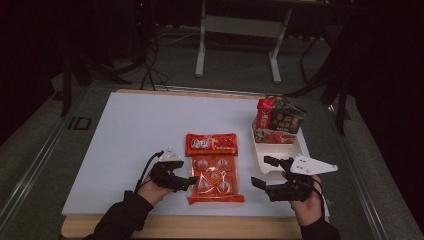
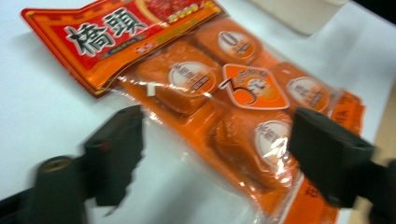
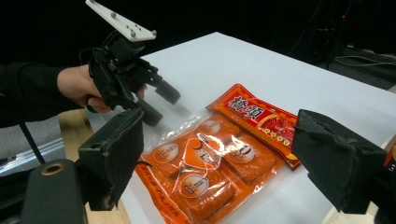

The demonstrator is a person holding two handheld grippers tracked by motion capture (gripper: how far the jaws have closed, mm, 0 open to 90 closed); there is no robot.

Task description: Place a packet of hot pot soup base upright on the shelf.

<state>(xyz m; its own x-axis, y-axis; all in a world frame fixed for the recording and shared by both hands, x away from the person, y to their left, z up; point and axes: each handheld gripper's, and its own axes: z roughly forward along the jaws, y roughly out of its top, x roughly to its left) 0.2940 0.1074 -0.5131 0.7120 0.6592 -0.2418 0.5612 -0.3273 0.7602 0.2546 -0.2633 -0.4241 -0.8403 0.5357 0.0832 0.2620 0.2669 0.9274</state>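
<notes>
Flat orange-and-red clear plastic packet of four seasoning blocks [image 1: 214, 167] lies flat on the white tabletop [image 1: 135, 135] near the middle of its front edge, red printed header pointing toward the far edge, clear end with the blocks toward the person. Left gripper [image 1: 190, 181] sits just beside the packet's left edge, jaws spread, nothing pinched; in the left gripper view the packet [image 2: 224, 98] lies in front of and partly between the two black jaws, pads not pressing it. Right gripper [image 1: 261, 172] hovers just right of the packet, near the white rectangular plastic tray [image 1: 295, 150] that stands by the right edge with red and dark snack packs [image 1: 280, 120] at its far end; its jaws are spread too and empty, as seen in the right gripper view, with the packet [image 3: 219, 154] low between them and the left gripper [image 3: 159, 100] farther off. Judged step: packet looks set down and let go, or about to be re-gripped. To do it well: if picking up again, come in low along the tabletop and pinch the thin sealed border or the red header, not a block, since the film is slick and crinkly and the blocks bulge. Close fully before lifting, lift level so the packet doesn't droop or swing. Keep the right gripper clear of the tray rim
</notes>
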